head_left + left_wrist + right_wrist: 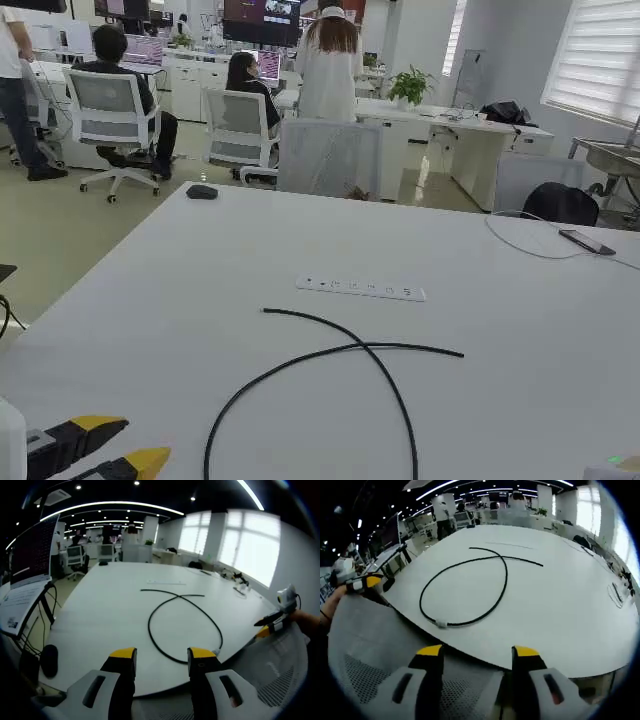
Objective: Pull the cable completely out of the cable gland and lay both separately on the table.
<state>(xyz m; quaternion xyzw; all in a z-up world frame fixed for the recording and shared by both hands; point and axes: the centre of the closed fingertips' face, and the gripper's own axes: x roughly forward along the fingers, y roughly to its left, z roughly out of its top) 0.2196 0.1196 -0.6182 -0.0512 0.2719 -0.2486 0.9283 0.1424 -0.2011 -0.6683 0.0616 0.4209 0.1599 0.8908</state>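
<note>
A black cable (330, 352) is lying in a loose loop on the white counter (520, 400), crossing over itself near the middle, both ends pointing away toward a power strip (360, 289); the gland (441, 623), a small pale fitting, is sitting on the loop's near bend close to the counter's edge, with the cable running through it, so the two are not yet parted. The left hand-held gripper (162, 655) is hanging off the near edge with its jaws standing wide and holding nothing; the right hand-held gripper (477, 652) is doing the same on the other side, also wide and empty. Each is facing the loop from its own flank, which reads as a readying stance: one is likely lining up to pin the gland while the other takes the cable beside it. The gland's place at the edge is putting it nearest to both. In the head view the loop's near bend is running off the bottom of the frame, taking the gland with it; the left hand-held gripper is showing there as two yellow tips at the lower left corner. In the gripper views the gland is too small to tell which way it is facing or whether its nut is loosened; a grey mesh surface (395, 645) under the jaws, perhaps a chair back, is hard to make out.
</note>
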